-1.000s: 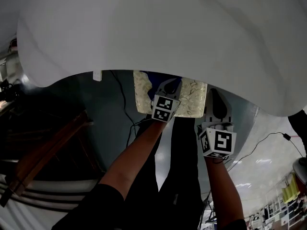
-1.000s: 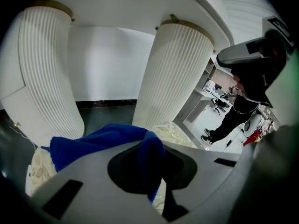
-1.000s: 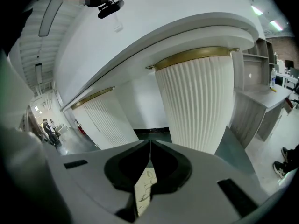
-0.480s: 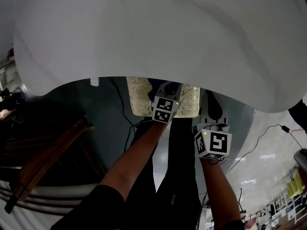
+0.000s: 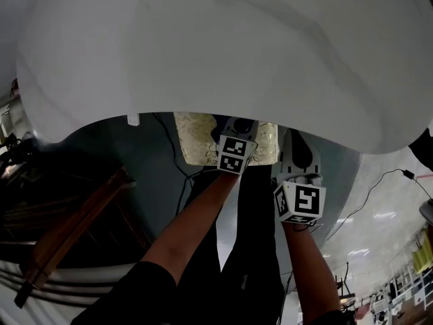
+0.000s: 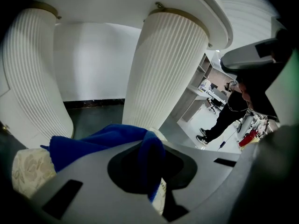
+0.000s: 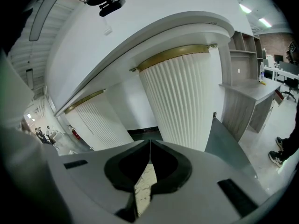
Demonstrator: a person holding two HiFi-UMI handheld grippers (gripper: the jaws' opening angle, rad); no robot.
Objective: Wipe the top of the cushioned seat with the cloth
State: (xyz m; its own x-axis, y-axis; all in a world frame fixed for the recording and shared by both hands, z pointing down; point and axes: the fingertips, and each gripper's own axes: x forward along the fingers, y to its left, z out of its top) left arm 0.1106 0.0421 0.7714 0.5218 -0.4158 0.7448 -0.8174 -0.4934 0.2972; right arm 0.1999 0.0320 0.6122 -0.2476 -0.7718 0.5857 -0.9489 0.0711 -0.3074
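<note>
The cream patterned cushioned seat (image 5: 193, 141) pokes out from under a big white tabletop (image 5: 216, 53). My left gripper (image 5: 238, 128) rests on the seat's top, its tips hidden beneath the table's edge. In the left gripper view, that gripper (image 6: 149, 146) is shut on a blue cloth (image 6: 93, 141), which bunches over the jaws above the seat (image 6: 28, 171). My right gripper (image 5: 300, 146) hovers at the seat's right end. In its own view, the right gripper (image 7: 149, 146) is shut with nothing in it, and the seat (image 7: 145, 188) shows through a thin slit.
White fluted columns (image 6: 168, 64) (image 7: 182, 97) stand under the table just ahead. A dark wooden chair frame (image 5: 74, 222) stands on the left. Cables (image 5: 177, 161) trail over the grey floor. A person (image 6: 229, 111) stands far off to the right.
The left gripper with the cloth has slid slightly to the right across the seat. The right gripper has drifted a little left. The tabletop's edge now hides more of the seat.
</note>
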